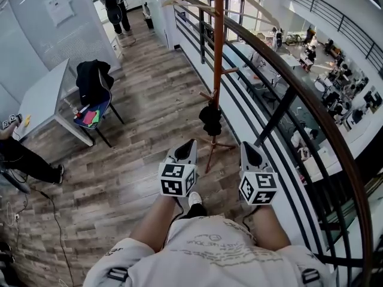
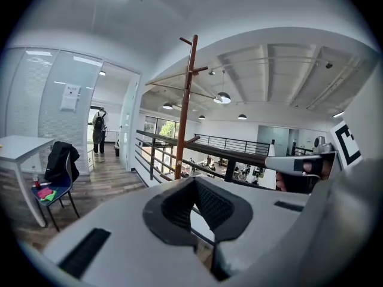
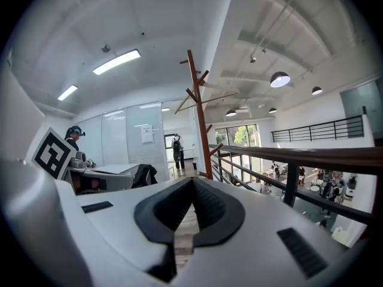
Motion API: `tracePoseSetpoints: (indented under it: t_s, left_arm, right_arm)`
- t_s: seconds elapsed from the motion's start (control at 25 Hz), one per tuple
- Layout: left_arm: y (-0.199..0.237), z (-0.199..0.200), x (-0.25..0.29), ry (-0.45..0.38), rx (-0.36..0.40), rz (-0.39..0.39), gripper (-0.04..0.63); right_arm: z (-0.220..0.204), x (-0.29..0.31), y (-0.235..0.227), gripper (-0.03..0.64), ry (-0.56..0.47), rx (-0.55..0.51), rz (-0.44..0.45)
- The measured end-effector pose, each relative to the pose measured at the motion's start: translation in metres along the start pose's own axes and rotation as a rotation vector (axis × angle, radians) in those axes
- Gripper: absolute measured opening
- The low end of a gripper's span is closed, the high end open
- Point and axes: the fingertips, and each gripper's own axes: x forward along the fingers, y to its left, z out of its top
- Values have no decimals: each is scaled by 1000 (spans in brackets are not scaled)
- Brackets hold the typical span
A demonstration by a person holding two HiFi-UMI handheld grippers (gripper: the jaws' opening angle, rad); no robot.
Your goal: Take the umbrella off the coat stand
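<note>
**Both tongs clenched and empty, umbrella hanging on its stand ahead**

The left gripper [image 1: 189, 143] is white plastic and carries a black-and-white marker cube. Its dark ribbed pads are pressed together at the tips, with nothing between them. The right gripper [image 1: 249, 146], of the same make, is likewise clenched on nothing. The two are held side by side, a little apart, and point toward 12 o'clock. They hang above the grey-brown wood-plank floor [image 1: 143, 106] and touch nothing.

At 12 o'clock from the tongs, and near them, stands the red-brown wooden coat stand [image 1: 218, 52] on spread feet. The black folded umbrella [image 1: 210, 119] hangs low against its pole, by a short side peg, apart from both grippers. Long pale arms fan out from the top of the pole.

At 2 o'clock, just beside the stand, a dark metal railing with a brown wooden handrail [image 1: 311, 109] curves away along the edge of the floor. Beyond it, also at 2 o'clock, lies a lower hall [image 1: 335, 82] with desks and people too small to tell apart.

At 10 o'clock a blue chair [image 1: 99, 109] draped with a black jacket [image 1: 93, 79] stands against a white table [image 1: 42, 94]. At 9 o'clock a seated person's dark-trousered legs [image 1: 30, 163] reach in from the edge. Farthest off, at 11 o'clock, a person with a dark backpack [image 1: 114, 5] stands beside a frosted glass wall [image 1: 36, 23].
</note>
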Motion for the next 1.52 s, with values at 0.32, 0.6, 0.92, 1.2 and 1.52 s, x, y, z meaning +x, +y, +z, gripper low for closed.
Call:
tracePoseSetpoints:
  t_s: [0.32, 0.6, 0.92, 1.2, 1.52]
  left_arm:
    - [47, 27, 61, 8, -7, -55, 5]
    - [77, 33, 112, 34, 24, -101, 5]
    - [88, 14, 158, 108, 70, -158, 5]
    - [85, 3, 191, 127, 105, -164, 41]
    - [79, -8, 223, 128, 115, -159, 105]
  right_arm:
    - [25, 70, -1, 2, 1, -20, -27]
    - [28, 117, -9, 2, 26, -34, -87]
    - [15, 145, -21, 2, 75, -29, -139]
    - [14, 156, -40, 2, 91, -27, -146]
    - [15, 165, -66, 2, 99, -27, -117]
